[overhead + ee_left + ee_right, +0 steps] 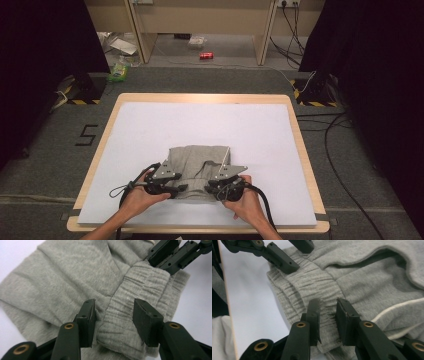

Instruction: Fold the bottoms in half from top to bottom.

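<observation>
Both grippers are working the soft, limp grey sweatpants (197, 170) at the ribbed waistband (317, 287): right gripper (328, 315) pinching a fold, left gripper (113, 315) gaping astride it.

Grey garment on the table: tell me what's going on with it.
A person holds a gripper in each hand over a folded grey garment on the white table. Both grippers are at its ribbed elastic band along the near edge. The right gripper has pinched a fold of the band between its jaws. The left gripper straddles the band, its jaws apparently not yet pressing. A white drawstring lies on the fabric.
</observation>
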Action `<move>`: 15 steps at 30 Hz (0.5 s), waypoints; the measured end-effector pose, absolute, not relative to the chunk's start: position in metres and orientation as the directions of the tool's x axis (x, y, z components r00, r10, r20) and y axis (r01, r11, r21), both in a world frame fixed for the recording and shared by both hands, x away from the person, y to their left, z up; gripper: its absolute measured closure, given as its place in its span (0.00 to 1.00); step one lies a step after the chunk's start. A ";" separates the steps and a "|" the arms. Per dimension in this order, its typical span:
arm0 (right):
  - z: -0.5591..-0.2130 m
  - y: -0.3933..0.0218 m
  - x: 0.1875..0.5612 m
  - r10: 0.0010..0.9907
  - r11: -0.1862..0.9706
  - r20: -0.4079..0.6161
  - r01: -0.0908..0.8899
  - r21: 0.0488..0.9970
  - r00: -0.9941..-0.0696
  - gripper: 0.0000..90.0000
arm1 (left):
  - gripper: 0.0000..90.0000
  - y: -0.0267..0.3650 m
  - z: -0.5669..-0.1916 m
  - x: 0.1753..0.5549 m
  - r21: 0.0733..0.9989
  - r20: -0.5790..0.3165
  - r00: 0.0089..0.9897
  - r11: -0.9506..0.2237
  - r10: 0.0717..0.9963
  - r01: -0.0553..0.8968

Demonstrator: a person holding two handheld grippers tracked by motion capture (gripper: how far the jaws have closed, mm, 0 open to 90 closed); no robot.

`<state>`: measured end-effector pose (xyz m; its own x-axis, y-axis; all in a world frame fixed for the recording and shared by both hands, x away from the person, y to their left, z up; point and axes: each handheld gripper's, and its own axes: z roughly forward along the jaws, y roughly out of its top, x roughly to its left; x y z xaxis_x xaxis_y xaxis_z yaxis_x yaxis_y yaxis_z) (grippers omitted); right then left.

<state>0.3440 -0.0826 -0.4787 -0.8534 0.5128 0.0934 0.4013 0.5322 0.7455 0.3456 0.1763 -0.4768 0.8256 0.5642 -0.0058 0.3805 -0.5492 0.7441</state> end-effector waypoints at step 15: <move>-0.461 -0.086 0.347 0.541 0.457 0.111 0.402 0.794 -0.833 0.59 | 0.48 0.190 -0.463 0.351 0.787 -0.075 0.794 -0.454 0.603 0.418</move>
